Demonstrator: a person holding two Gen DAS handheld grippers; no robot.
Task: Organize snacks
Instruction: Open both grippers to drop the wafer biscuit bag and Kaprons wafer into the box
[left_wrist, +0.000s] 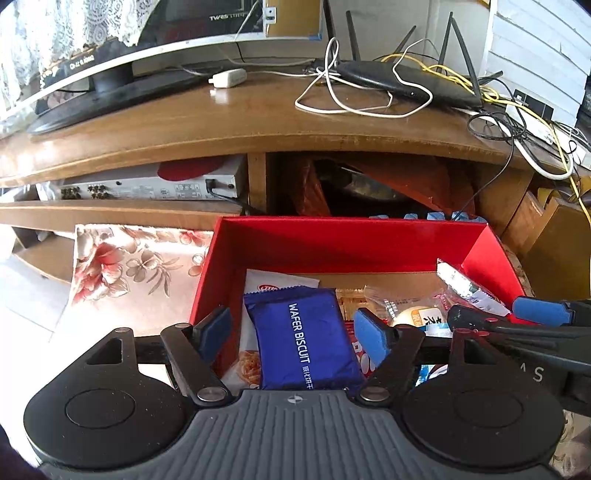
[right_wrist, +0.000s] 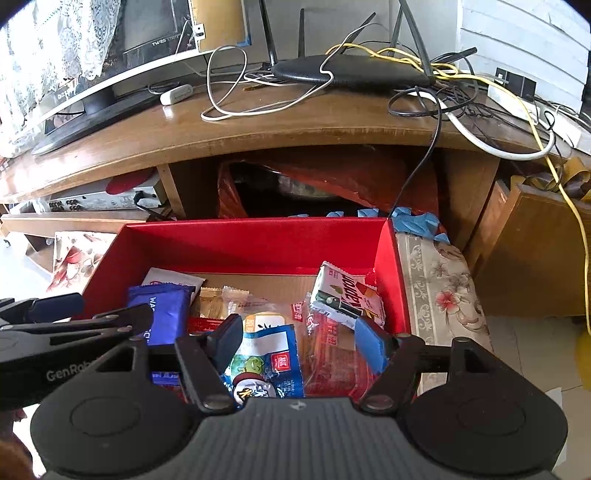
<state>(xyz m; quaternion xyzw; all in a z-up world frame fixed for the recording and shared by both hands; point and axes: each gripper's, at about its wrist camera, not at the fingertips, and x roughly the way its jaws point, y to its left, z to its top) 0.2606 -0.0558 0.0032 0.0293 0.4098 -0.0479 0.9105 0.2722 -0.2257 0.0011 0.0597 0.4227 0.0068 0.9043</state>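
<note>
The left claw (left_wrist: 293, 334) hangs over the near left part of the red box (left_wrist: 332, 240) with its blue-padded fingers spread wide, holding nothing; the blue wafer biscuit packet (left_wrist: 303, 339) lies in the box below the gap between them, and contact with either pad cannot be confirmed. The right claw (right_wrist: 301, 341) is likewise spread, empty, over the near right part of the same box, above a blue-and-white cartoon-printed snack bag (right_wrist: 264, 354) and, just beside it to the right, a red transparent packet (right_wrist: 332, 354). In the right wrist view the left claw enters from the left edge, near the wafer biscuit packet. Further snacks rest on the cardboard floor of the box: a white packet (left_wrist: 273, 282) partly under the wafer biscuit packet, clear-wrapped pastries (right_wrist: 236, 299) toward the middle, and a white-and-green carton-like pack (right_wrist: 345, 295) tilted against the right wall. The box stands on a floral cloth (left_wrist: 136, 266) in front of a wooden TV counter (left_wrist: 240, 118). On the counter sit a television (left_wrist: 110, 55), a small white adapter (left_wrist: 229, 78), a black router (left_wrist: 406, 83) with upright antennas, and tangled white, black and yellow cables (left_wrist: 369, 99). A silver media player (left_wrist: 147, 186) occupies the shelf below the counter top.
</note>
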